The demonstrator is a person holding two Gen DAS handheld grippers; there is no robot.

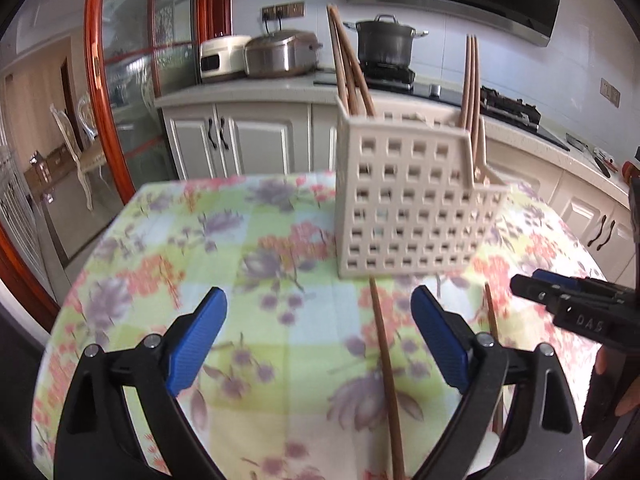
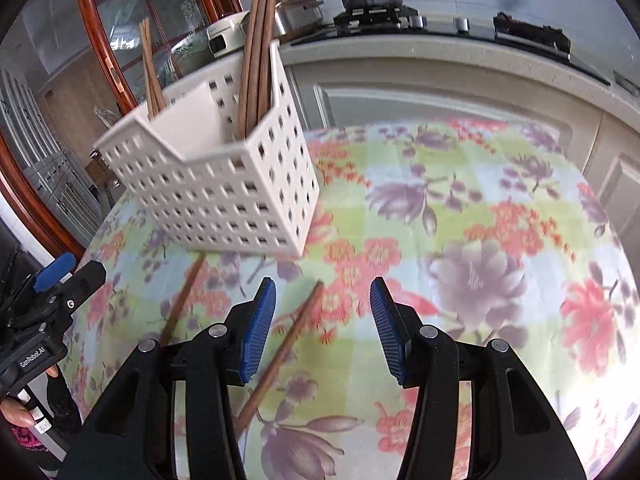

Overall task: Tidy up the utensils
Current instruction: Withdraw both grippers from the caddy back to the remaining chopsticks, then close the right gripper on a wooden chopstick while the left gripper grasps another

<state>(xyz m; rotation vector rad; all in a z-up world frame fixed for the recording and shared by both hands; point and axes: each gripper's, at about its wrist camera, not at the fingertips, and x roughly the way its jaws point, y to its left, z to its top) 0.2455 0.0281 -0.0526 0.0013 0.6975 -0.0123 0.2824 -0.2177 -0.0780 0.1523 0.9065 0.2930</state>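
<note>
Beside holder point(image 2: 224, 184), two chopsticks point(image 2: 280, 356) flat on tablecloth point(image 2: 480, 280)

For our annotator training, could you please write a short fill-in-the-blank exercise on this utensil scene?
1. Loose chopsticks lying on the tablecloth: ____.
2. The perforated holder is split into ____ compartments.
3. The pads of the left gripper and the right gripper are coloured ____.
4. The loose chopstick lies between the ____ gripper's fingers.

Missing: two; two; blue; right
</note>
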